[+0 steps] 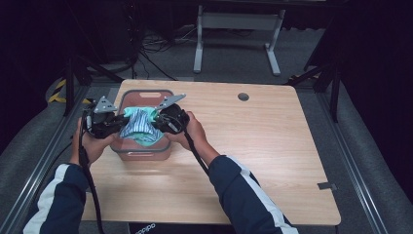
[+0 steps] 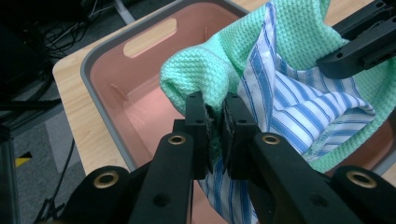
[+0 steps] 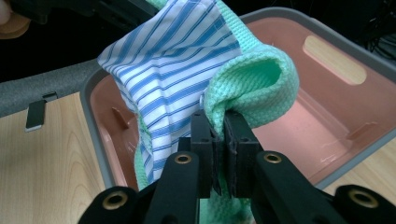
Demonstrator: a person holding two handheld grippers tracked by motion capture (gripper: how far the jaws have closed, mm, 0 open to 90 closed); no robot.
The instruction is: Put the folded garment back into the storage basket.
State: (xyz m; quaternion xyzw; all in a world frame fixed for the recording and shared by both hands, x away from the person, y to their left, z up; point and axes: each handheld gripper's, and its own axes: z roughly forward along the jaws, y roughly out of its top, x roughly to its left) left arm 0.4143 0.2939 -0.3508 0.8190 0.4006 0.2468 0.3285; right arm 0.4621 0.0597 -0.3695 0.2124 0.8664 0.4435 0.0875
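Jaws: left gripper [image 2: 215, 123] and right gripper [image 3: 219, 135] are both clenching the cloth [image 1: 140, 125].
Advice: keeping it level, lowering inside the pink bin [image 1: 146, 96].

Landmark: the bin [image 1: 146, 151], set on the counter [image 1: 253, 146] toward its left side.
Cloth [image 1: 141, 124]: held up over the bin's opening, between the two tongs.
Left tongs [image 1: 119, 122]: placed at the bin's left rim, clamped on the cloth's left edge.
Right tongs [image 1: 159, 121]: placed at the bin's right rim, clamped on the cloth's right edge.
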